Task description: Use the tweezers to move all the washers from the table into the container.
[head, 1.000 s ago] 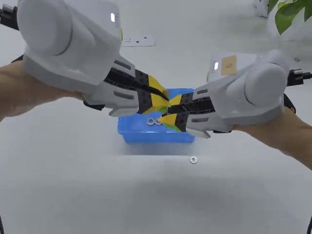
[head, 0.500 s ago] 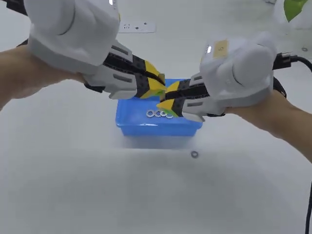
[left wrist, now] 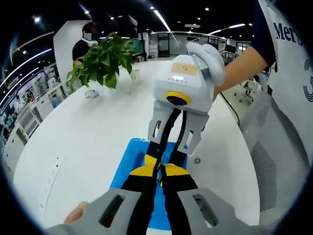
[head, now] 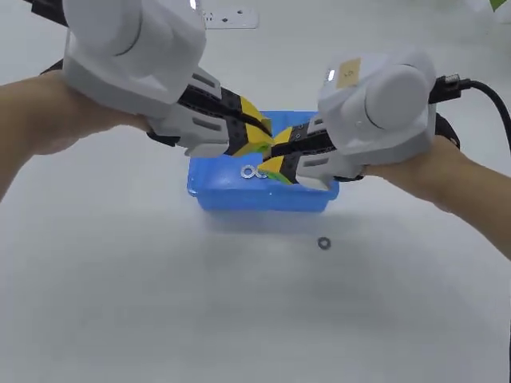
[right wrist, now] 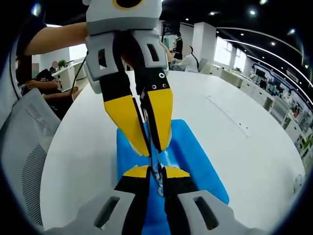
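The blue container (head: 239, 199) sits mid-table with a few silver washers (head: 254, 171) inside. One loose washer (head: 323, 242) lies on the white table just in front of its right corner, also visible in the left gripper view (left wrist: 196, 160). My left gripper (head: 259, 137) and right gripper (head: 275, 159) meet tip to tip over the container. Thin metal tweezers (right wrist: 153, 157) run between the left gripper's yellow jaws (right wrist: 152, 147) and down into my right gripper (right wrist: 156, 172). Both pairs of jaws look closed on them. My left gripper (left wrist: 160, 171) faces the right gripper (left wrist: 167, 152).
A white power strip (head: 227, 17) lies at the table's far edge. A potted plant (left wrist: 105, 58) stands further back. The right gripper's black cable (head: 479, 92) trails off to the right. A grey mesh chair (right wrist: 19, 147) stands beside the table.
The head camera has shifted, so the container and loose washer sit higher in the picture. The two grippers stay tip to tip over the container.
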`<action>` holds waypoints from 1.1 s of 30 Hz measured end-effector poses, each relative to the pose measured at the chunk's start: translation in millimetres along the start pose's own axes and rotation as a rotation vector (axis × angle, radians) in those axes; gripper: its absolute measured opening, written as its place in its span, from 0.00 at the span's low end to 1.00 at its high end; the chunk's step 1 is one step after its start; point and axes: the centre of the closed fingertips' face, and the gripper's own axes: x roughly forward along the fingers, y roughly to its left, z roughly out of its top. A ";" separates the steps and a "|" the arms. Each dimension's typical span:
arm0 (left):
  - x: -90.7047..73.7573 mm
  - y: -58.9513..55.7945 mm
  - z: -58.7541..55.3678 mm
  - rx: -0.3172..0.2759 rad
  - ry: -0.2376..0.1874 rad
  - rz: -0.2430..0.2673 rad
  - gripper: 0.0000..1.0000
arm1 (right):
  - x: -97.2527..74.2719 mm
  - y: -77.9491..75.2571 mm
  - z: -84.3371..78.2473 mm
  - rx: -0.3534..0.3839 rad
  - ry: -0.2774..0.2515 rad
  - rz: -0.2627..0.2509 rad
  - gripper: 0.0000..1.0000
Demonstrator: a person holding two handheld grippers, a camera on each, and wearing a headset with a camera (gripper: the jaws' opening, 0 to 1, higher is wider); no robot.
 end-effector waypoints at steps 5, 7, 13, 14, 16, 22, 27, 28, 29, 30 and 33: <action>2.6 -2.7 -1.2 0.020 0.014 0.000 0.08 | 0.9 -2.0 -4.2 -0.014 0.011 -0.004 0.11; 2.4 -4.2 -0.4 0.022 0.019 -0.006 0.08 | 0.1 -2.9 -4.5 -0.025 0.015 -0.011 0.12; -0.6 -5.4 3.1 0.036 0.007 -0.002 0.08 | -5.6 -2.3 -2.6 0.001 0.002 -0.006 0.13; -1.7 -6.3 4.0 0.036 0.005 -0.002 0.08 | -6.5 -2.1 -2.4 0.001 0.000 -0.006 0.14; -1.6 -8.2 3.8 0.038 0.004 -0.006 0.07 | -7.9 -1.3 -2.0 0.004 0.000 -0.005 0.15; -6.7 -15.9 8.8 0.051 0.002 -0.018 0.07 | -13.0 6.2 3.2 -0.028 -0.007 0.005 0.15; -13.6 -21.5 15.2 0.069 -0.001 -0.019 0.07 | -20.1 13.4 10.9 -0.053 -0.024 0.013 0.12; -15.3 -22.4 17.6 0.071 -0.003 -0.018 0.07 | -22.8 15.5 12.9 -0.058 -0.029 0.014 0.12; -16.8 -24.3 20.4 0.073 -0.005 -0.019 0.07 | -24.6 16.5 14.0 -0.060 -0.031 0.011 0.12; -18.4 -26.6 23.4 0.077 -0.006 -0.020 0.07 | -27.7 17.9 15.6 -0.064 -0.034 0.008 0.12; -22.3 -33.0 30.9 0.083 -0.016 -0.021 0.07 | -35.7 22.2 19.0 -0.074 -0.040 0.001 0.12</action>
